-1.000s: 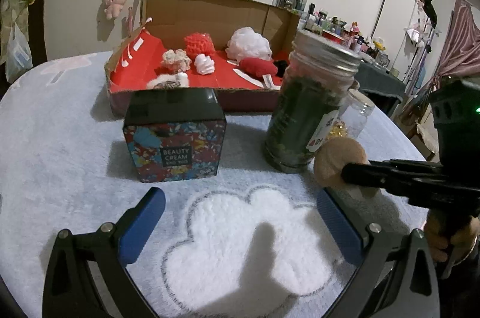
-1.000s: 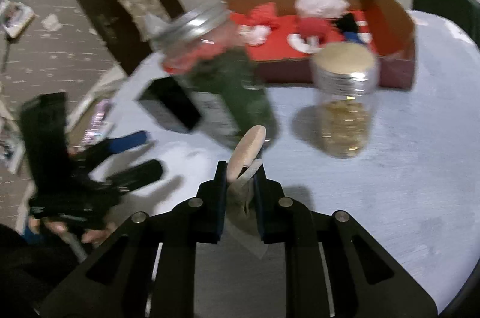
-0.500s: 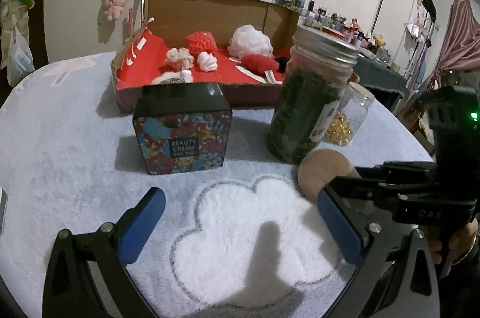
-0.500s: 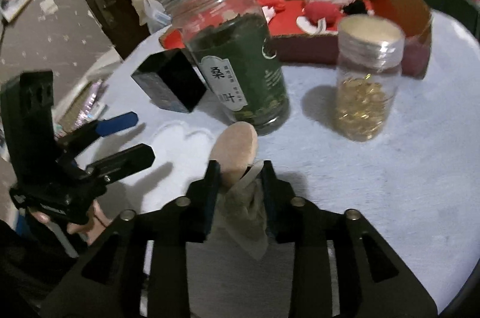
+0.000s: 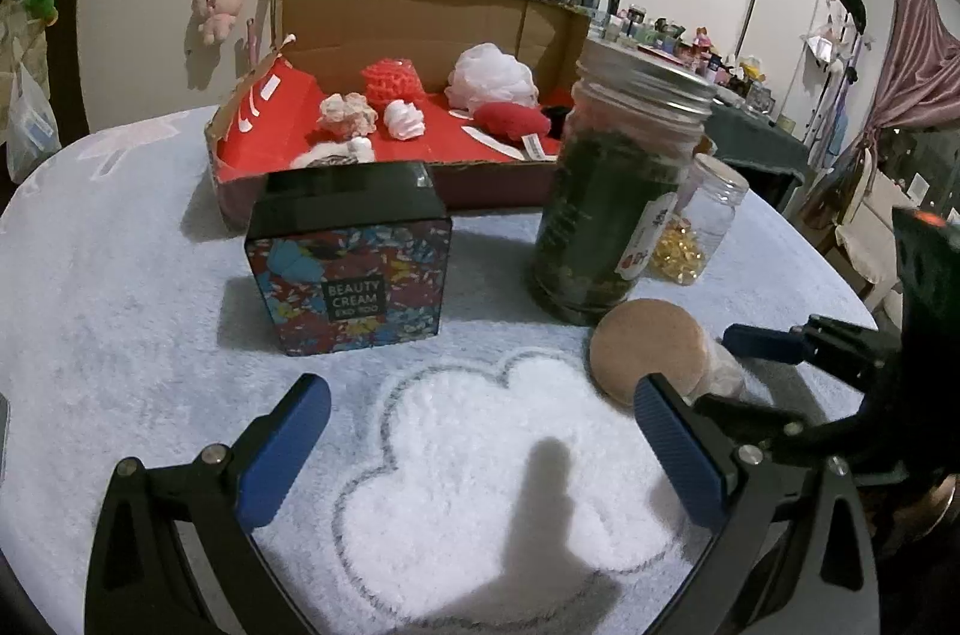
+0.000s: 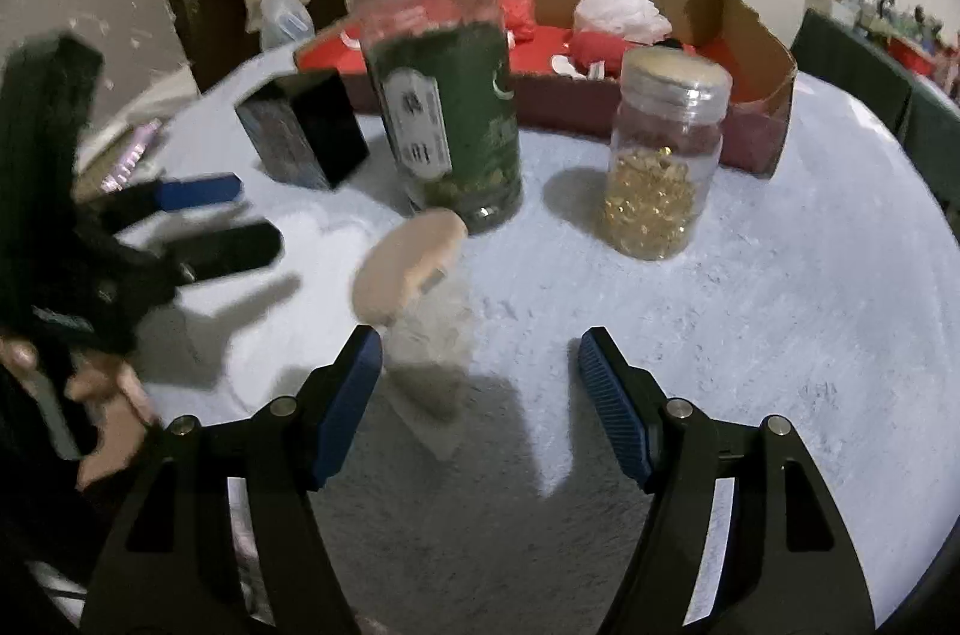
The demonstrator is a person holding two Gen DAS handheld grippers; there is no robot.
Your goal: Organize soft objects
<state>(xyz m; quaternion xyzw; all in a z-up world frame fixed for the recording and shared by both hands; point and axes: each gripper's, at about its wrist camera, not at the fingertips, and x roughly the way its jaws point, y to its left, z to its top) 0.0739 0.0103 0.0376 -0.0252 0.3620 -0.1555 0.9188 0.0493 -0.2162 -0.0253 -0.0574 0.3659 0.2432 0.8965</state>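
Beside the tea jar (image 6: 444, 95), the round puff (image 6: 408, 269) lies free on the surface, just ahead of the right gripper (image 6: 480, 383), jaws wide and empty; the left gripper (image 5: 474, 455) is likewise wide. Risk: a careless regrasp could nudge the jar, or pinch only the puff's thin wrapper so that it slips.

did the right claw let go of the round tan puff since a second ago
Yes. The right claw now stands open, and the tan puff sits on the rug just in front of the green jar.
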